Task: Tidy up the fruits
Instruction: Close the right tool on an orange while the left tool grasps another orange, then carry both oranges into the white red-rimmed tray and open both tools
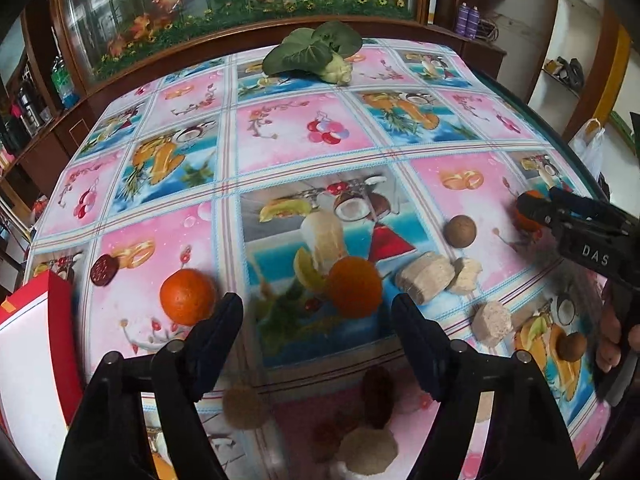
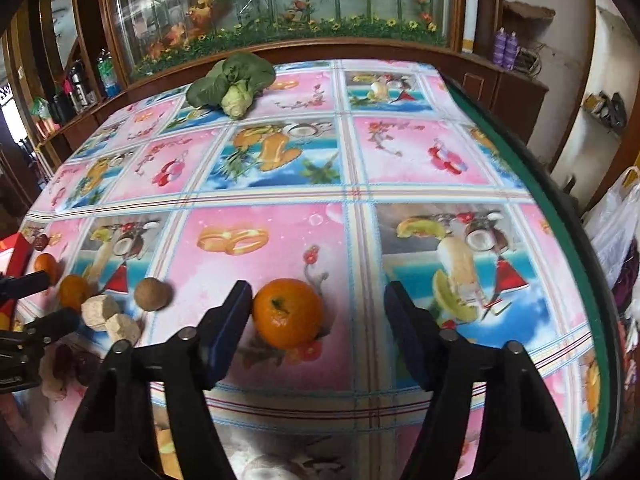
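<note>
**Both tools released over fruit on desk**

Desk [image 2: 280, 184], patterned cloth. Leafy greens [image 2: 232, 80] far ahead of both tools. Right tool [image 2: 318, 312] released, jaws wide; orange [image 2: 288, 312] between them, touching the left pad. Left tool [image 1: 316, 324] released; second orange [image 1: 354, 286] just ahead between its fingers, third orange [image 1: 187, 296] beside the left finger.

left gripper [image 1: 316, 312] fingers spread, right gripper [image 2: 318, 300] likewise

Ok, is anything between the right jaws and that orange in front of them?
Nothing visible. The orange sits on bare tablecloth within the open right gripper, close to its left jaw. The brown round fruit lies off to the left.
</note>
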